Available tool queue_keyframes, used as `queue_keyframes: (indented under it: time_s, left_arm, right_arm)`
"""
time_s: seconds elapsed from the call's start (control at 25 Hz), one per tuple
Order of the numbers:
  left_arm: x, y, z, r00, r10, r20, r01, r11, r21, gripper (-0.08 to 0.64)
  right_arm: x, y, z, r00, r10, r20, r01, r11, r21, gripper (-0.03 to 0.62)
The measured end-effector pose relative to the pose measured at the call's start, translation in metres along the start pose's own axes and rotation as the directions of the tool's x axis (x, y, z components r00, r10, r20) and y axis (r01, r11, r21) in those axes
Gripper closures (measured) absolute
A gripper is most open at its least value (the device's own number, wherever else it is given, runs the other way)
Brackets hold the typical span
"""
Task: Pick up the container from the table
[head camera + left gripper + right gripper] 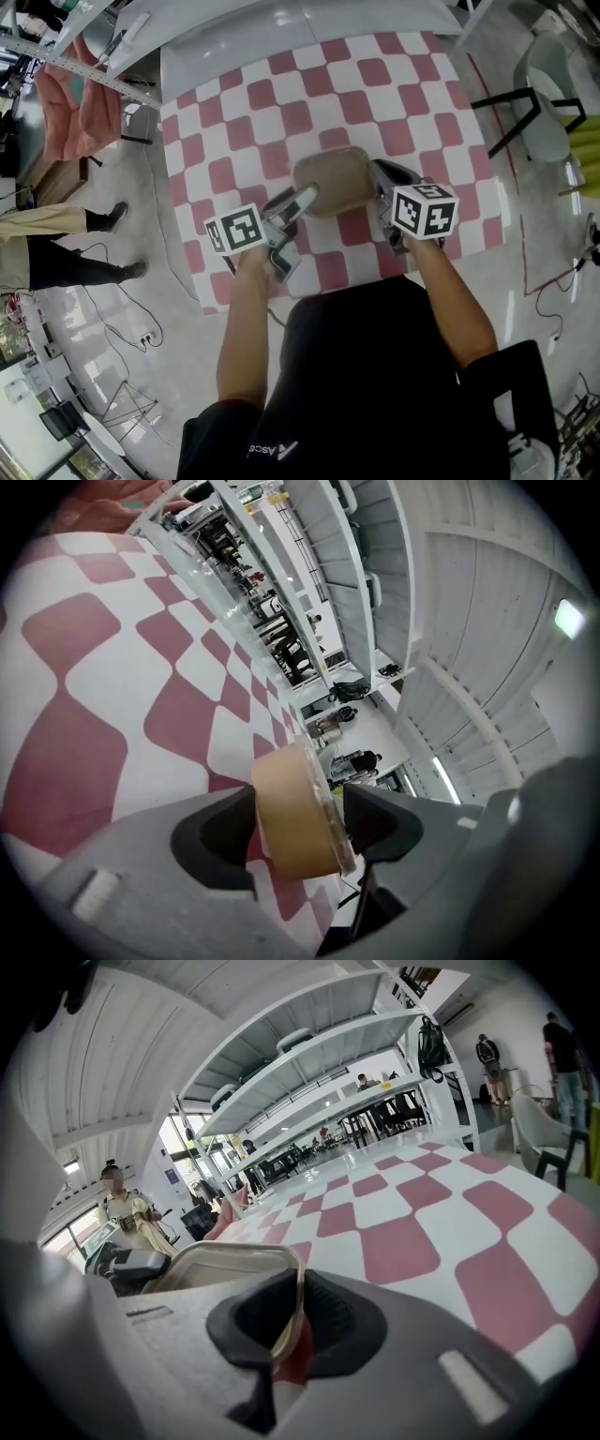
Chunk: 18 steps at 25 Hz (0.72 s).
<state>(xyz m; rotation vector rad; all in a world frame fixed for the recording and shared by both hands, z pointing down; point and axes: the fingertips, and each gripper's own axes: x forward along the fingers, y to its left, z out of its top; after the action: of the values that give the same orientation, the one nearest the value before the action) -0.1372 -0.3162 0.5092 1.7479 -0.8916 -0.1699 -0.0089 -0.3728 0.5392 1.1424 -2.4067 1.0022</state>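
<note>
The container is a tan, round-cornered oblong near the middle of the desk, over the pink-and-white chequered cloth; in the head view its long axis runs side to side across the person, and its broad face is turned up. The left gripper view shows it edge-on, with the clear lid on the side away from the cloth, so it lies flat; no view shows whether its base touches the desk.

The left tool comes at the container's near left corner, rolled onto its side; its jaws stand wide apart with the container's thickness between them, one jaw on the cloth side and the other on the lid side, where a slim gap shows; it has hold of nothing. The right tool meets the container's right end; in its own view the jaws are nearly together and pinch the thin rim of the container, which stretches away to the left.

Both bare forearms reach forward from a dark shirt; the left forearm slants inward and the right forearm angles in from the other side, so the two tools flank the container; each carries its marker cube just behind the jaws.
</note>
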Motion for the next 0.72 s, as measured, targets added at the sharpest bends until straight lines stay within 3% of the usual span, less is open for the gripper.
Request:
queue_keyframes:
  time_s: [0.36,0.44,0.56,0.72]
  left_arm:
    - [-0.002,0.009,0.001,1.000,0.010,-0.012,-0.011,0.999,-0.043,0.311]
    - [-0.004,0.007,0.006,1.000,-0.007,0.000,0.007,1.000,-0.031,0.319]
    - [-0.006,-0.004,0.012,0.997,-0.067,0.045,0.072,0.992,-0.108,0.325]
    - [-0.014,-0.018,0.023,0.989,-0.108,0.099,0.121,0.983,-0.136,0.327]
  right_arm:
    - [-0.005,0.006,0.006,0.999,0.003,0.037,0.000,0.995,-0.102,0.563]
    - [-0.011,0.012,0.015,0.998,0.018,0.065,-0.008,0.988,-0.151,0.559]
    - [-0.023,0.023,0.034,0.992,0.054,0.118,-0.028,0.976,-0.216,0.554]
    - [-0.042,0.031,0.056,0.975,0.115,0.191,-0.069,0.971,-0.231,0.551]
